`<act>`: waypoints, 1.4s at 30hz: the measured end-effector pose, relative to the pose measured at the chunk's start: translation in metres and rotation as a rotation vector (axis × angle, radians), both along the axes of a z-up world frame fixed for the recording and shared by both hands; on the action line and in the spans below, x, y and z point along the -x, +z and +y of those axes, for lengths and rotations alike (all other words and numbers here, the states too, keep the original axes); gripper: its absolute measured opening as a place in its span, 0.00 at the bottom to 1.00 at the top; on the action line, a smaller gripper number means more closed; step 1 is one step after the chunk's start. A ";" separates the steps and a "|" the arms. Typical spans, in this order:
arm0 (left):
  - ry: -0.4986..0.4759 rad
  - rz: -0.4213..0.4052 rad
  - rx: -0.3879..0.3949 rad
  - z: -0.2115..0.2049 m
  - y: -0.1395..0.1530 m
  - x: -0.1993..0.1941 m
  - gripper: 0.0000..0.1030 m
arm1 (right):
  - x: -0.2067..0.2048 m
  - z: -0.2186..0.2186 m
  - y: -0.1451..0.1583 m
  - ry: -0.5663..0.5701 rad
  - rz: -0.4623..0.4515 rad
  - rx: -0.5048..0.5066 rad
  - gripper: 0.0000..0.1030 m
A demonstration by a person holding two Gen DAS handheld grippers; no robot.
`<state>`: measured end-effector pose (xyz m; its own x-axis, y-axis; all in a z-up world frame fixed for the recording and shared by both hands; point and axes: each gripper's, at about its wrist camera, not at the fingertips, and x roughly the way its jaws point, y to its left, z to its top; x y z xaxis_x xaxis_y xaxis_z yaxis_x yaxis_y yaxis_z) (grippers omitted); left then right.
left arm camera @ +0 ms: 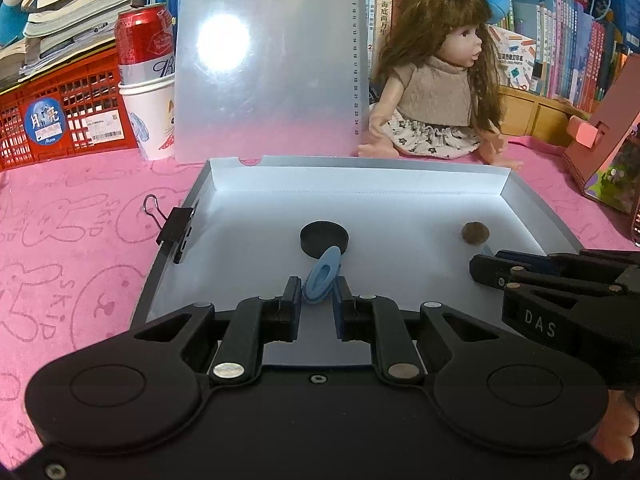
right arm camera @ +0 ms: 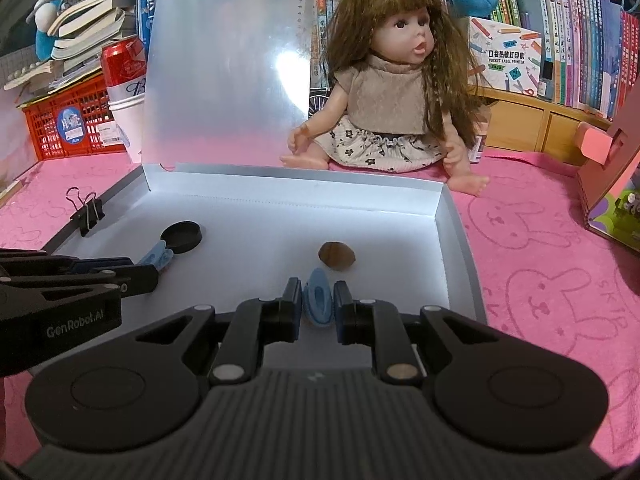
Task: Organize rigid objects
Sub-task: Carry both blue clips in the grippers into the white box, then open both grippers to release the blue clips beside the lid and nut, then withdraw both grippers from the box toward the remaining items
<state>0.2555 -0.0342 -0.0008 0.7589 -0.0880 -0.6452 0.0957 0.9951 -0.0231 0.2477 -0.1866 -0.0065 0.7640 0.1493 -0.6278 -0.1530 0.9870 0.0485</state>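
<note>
I count two blue clips [right arm camera: 319, 297], one black round cap [right arm camera: 182, 236] and one brown nut [right arm camera: 336, 255] in one open box [right arm camera: 456, 240]. One binder clip [right arm camera: 86, 210] sits on its wall. Beyond it I count one doll [right arm camera: 388, 92], one red can [right arm camera: 122, 68], one red crate [right arm camera: 64, 124].

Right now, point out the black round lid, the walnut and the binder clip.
black round lid [left arm camera: 324, 237]: left wrist view, on its flat top.
walnut [right arm camera: 337, 255]: right wrist view, middle of its shell.
binder clip [left arm camera: 176, 227]: left wrist view, on its black body, clipped to the box wall.
</note>
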 end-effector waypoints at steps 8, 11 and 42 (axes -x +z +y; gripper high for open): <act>-0.002 0.005 0.004 0.001 0.002 0.002 0.16 | 0.002 -0.001 0.001 -0.013 -0.006 -0.008 0.30; -0.006 -0.001 0.002 0.001 0.004 0.005 0.16 | 0.005 -0.003 0.005 -0.017 -0.013 -0.012 0.43; -0.126 -0.120 0.079 0.026 0.049 0.144 0.76 | 0.128 -0.025 0.054 0.089 -0.167 -0.012 0.87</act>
